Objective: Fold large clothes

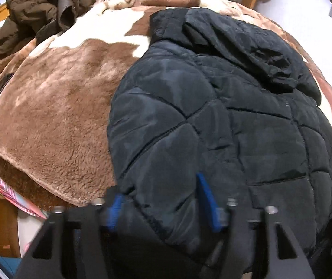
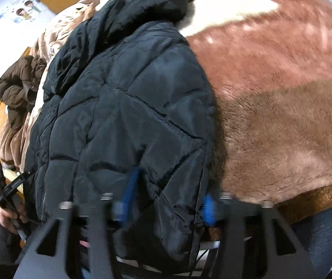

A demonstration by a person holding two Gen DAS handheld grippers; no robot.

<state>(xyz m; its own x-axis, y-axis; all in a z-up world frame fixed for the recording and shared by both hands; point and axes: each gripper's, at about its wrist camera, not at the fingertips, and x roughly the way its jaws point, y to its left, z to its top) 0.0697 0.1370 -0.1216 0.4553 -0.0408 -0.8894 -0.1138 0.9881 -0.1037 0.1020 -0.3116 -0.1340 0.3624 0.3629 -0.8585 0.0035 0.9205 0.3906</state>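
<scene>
Bed with brown-and-white plush blanket carried black quilted jacket; long axis ran away from cameras, collar and hood at far end, hem at near edge. Brown jacket lay crumpled far off. No readable writing. Left gripper fingers partly closed, pinching hem fold. Right gripper fingers likewise pinched hem.

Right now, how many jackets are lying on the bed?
2. The black jacket lies spread on the blanket at the near edge, between both grippers. The brown jacket is bunched at the far side. Others may be hidden.
</scene>
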